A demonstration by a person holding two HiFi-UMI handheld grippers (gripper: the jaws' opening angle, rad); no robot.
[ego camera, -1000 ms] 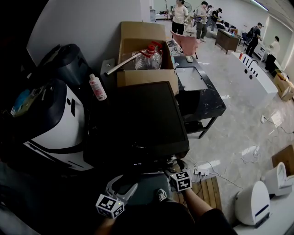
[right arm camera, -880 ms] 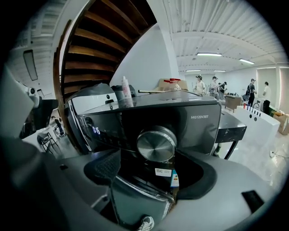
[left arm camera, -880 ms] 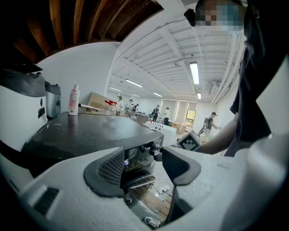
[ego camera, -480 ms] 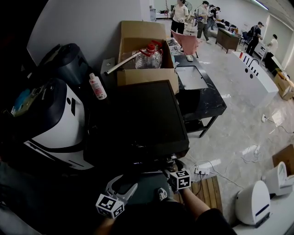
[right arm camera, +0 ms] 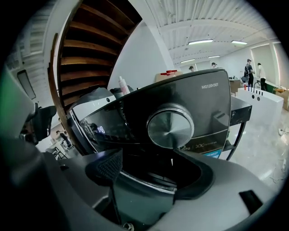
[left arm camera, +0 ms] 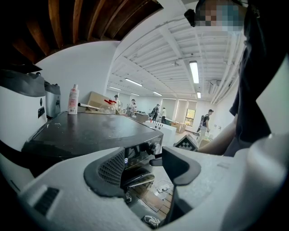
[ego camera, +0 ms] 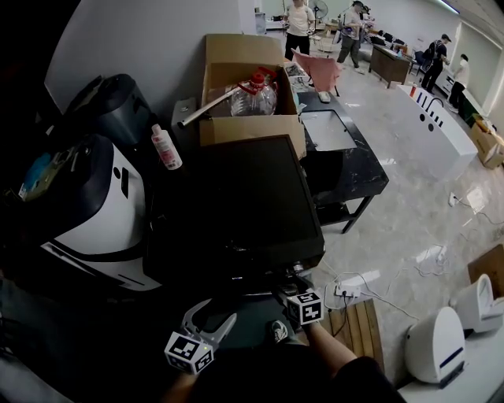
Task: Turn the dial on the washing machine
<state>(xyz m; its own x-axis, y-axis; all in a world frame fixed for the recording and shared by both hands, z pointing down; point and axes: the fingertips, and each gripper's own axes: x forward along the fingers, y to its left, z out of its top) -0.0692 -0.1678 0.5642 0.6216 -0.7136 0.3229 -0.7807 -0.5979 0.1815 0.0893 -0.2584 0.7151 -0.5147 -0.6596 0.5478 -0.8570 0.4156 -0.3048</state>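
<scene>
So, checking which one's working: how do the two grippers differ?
The right gripper faces the dial up close; the left gripper hangs back, off to the left. The right gripper's jaws have just been closing slightly, the left gripper's stand apart. Both are open, nothing between them.

We're in a big open hall, more test lab than home: a washing machine [ego camera: 236, 205] stands loose beside a cardboard box [ego camera: 244, 130], a white bathtub [ego camera: 433, 130] sits out on the polished floor [ego camera: 409, 228], people [ego camera: 298, 17] gather around a table [ego camera: 390, 64] beyond, and strip lights [left arm camera: 194, 72] run overhead.
</scene>
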